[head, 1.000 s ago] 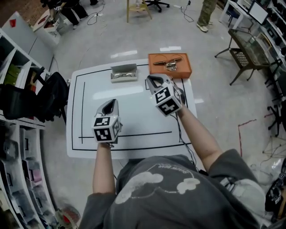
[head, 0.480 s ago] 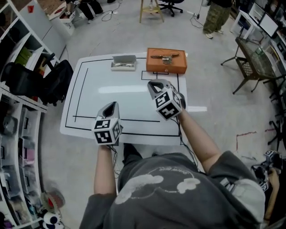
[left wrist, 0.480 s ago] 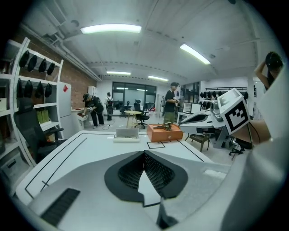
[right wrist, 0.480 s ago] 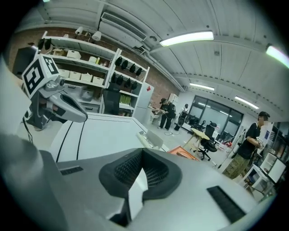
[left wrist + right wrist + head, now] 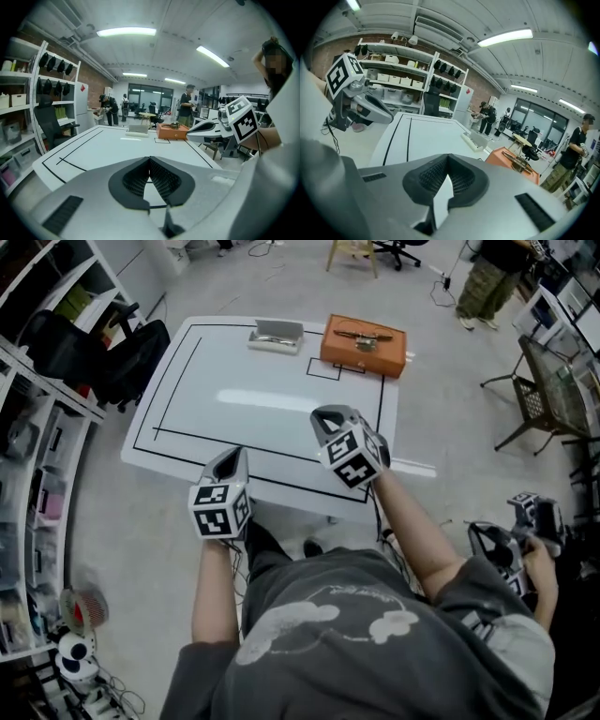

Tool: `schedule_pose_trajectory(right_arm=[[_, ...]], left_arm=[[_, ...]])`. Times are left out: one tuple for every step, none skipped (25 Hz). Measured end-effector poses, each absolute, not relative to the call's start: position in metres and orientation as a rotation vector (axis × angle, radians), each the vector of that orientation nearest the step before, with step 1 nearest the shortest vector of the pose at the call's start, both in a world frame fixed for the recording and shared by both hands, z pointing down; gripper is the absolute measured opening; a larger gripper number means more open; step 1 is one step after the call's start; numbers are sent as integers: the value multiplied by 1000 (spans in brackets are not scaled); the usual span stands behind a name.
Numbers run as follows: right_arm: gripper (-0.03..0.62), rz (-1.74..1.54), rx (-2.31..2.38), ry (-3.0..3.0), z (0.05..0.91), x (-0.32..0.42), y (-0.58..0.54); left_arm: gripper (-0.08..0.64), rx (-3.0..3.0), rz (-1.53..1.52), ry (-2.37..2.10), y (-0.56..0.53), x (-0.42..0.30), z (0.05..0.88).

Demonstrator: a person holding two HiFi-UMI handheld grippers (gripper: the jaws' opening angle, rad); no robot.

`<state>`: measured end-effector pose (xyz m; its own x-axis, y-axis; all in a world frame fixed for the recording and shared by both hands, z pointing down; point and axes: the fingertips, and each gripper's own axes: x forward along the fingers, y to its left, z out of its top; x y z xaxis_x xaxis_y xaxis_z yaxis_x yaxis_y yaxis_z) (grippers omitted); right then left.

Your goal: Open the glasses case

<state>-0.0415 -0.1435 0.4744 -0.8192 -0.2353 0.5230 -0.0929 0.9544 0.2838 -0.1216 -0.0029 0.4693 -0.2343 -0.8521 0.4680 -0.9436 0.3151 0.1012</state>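
Observation:
A grey glasses case (image 5: 276, 335) lies shut at the far edge of the white table (image 5: 216, 418), with an orange box (image 5: 364, 345) bearing a pair of glasses to its right. Both grippers hover at the table's near edge, far from the case. My left gripper (image 5: 232, 457) is shut and holds nothing. My right gripper (image 5: 326, 418) is likewise shut and empty. The left gripper view shows the case (image 5: 138, 129) and box (image 5: 172, 131) far ahead beyond its closed jaws (image 5: 149, 161). In the right gripper view the case (image 5: 474, 140) and box (image 5: 513, 164) lie past the shut jaws (image 5: 448, 159).
Shelving and a black chair (image 5: 94, 352) stand left of the table. A wire chair (image 5: 553, 381) is at the right, and another person (image 5: 487, 282) stands beyond the table. A hand with a dark device (image 5: 525, 531) shows at the right edge.
Both grippers have drawn back from the middle of the table to its near edge, away from the case. The head view has pulled back too. Both jaws stayed shut.

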Motion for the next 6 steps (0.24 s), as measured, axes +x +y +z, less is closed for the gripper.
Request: schedule_pose_trajectory(right_arm=[[-2,-325,220,-2525,478,-42,-140],[-2,-322,211,-2527,482,-42,-136],[-2,-321,203,-2531,486,-41,-133],[-2,-322,196,-2536,491,-40,-130],[-2,-324,189,-2540,495,-39,-127],[-2,-326,183,-2545,499,-39,-125]], left_arm=[[3,1577,280,-2151,2,-121,472],[3,1567,281,-2155,6,-120,476],[3,1560,283,-2161,9,-118,480],[3,1554,284,-2167,12,-116,485],[3,1549,285,-2173,15,-114,488],[3,1544,286,-2179,18,-112,492]])
